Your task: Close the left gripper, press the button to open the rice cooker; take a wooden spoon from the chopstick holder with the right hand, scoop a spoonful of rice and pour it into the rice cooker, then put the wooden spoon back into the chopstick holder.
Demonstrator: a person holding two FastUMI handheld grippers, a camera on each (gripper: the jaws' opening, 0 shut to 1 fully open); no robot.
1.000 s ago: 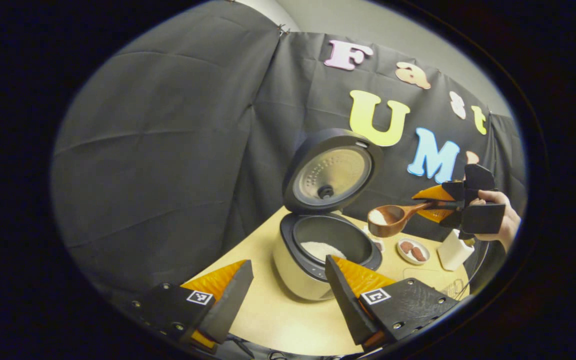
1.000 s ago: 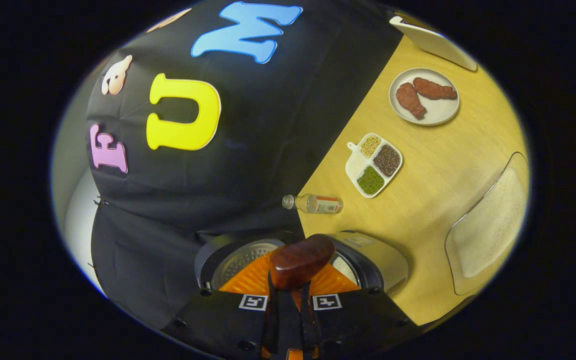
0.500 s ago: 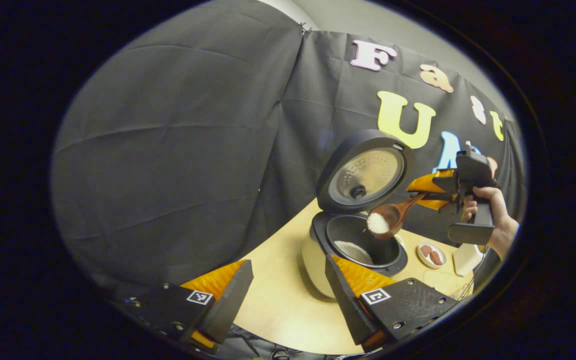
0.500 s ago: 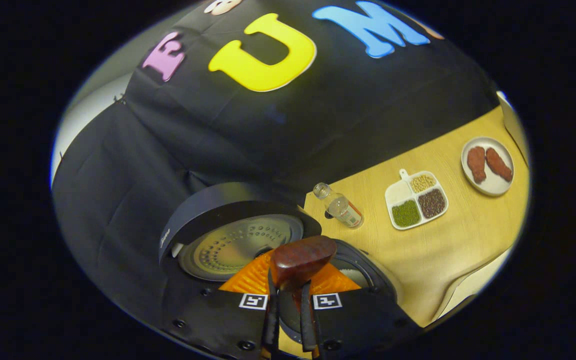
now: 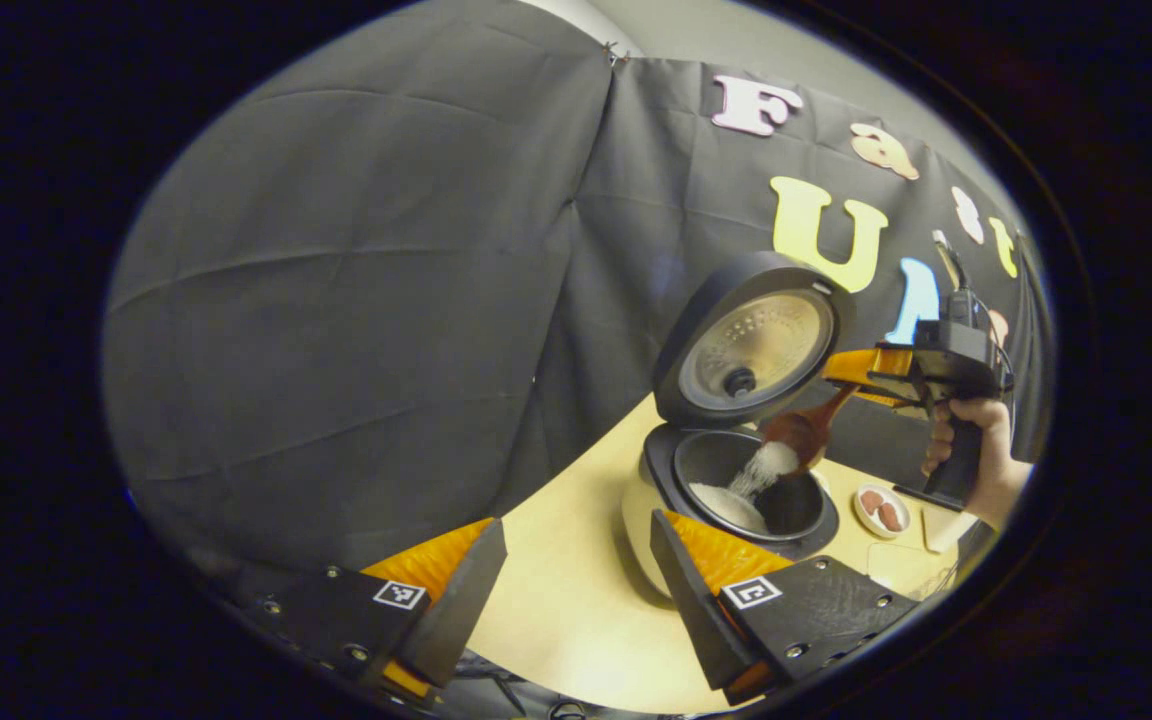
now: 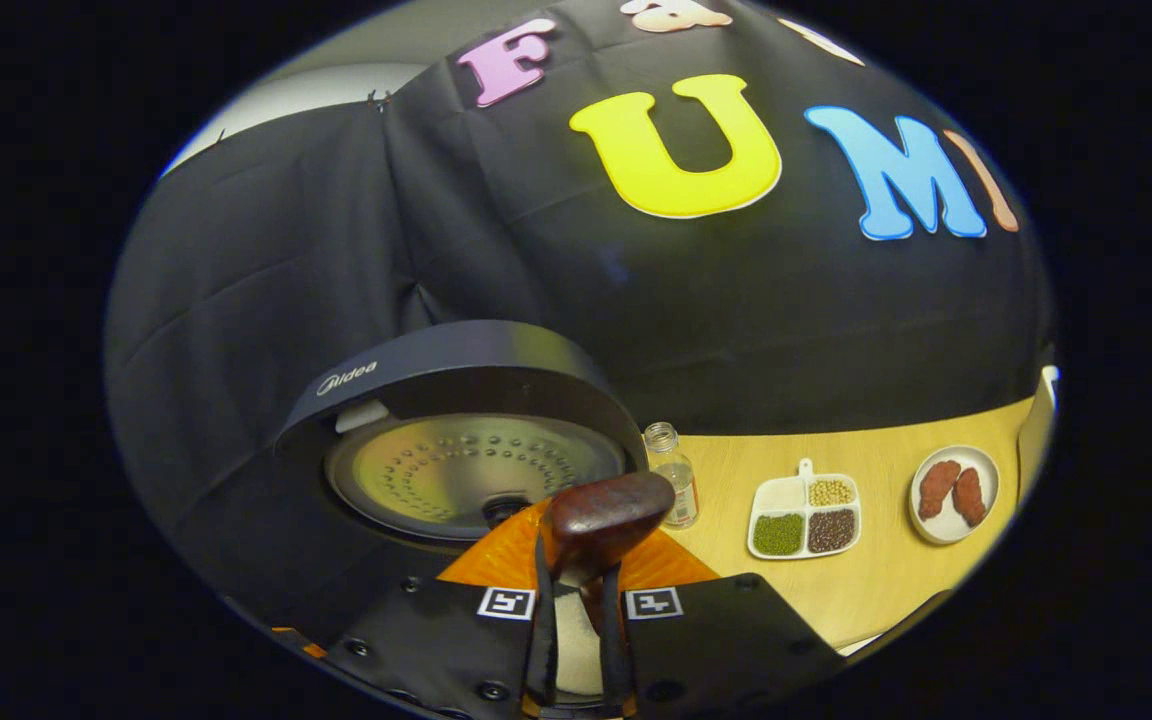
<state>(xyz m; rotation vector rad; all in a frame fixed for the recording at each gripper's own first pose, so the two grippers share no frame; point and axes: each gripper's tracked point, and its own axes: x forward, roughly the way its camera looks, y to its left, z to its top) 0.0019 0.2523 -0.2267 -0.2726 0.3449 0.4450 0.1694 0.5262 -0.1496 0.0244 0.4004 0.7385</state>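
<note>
Over the open rice cooker (image 5: 726, 500) the right hand-held gripper (image 5: 861, 372) clamps the wooden spoon (image 5: 801, 430) by its handle, both fingers pressing it, bowl tipped down, and white rice (image 5: 761, 470) streams into the dark round pot. Half a second ago that spoon sat nearly level with its heap intact; now it is tilted over. The cooker's domed lid (image 5: 751, 340) stands upright behind, its dimpled metal liner facing forward. Bare pale desk (image 5: 566, 610) lies free between the cooker and the left hand-held gripper (image 5: 566, 580), whose fingers stand wide apart, gripping nothing. From the right gripper view, the spoon's glossy rounded end (image 6: 604, 518) sits between the fingers, with a clear bottle (image 6: 674, 488), a divided bean tray (image 6: 804, 518) and a small plate (image 6: 954, 494) lined up beyond.
</note>
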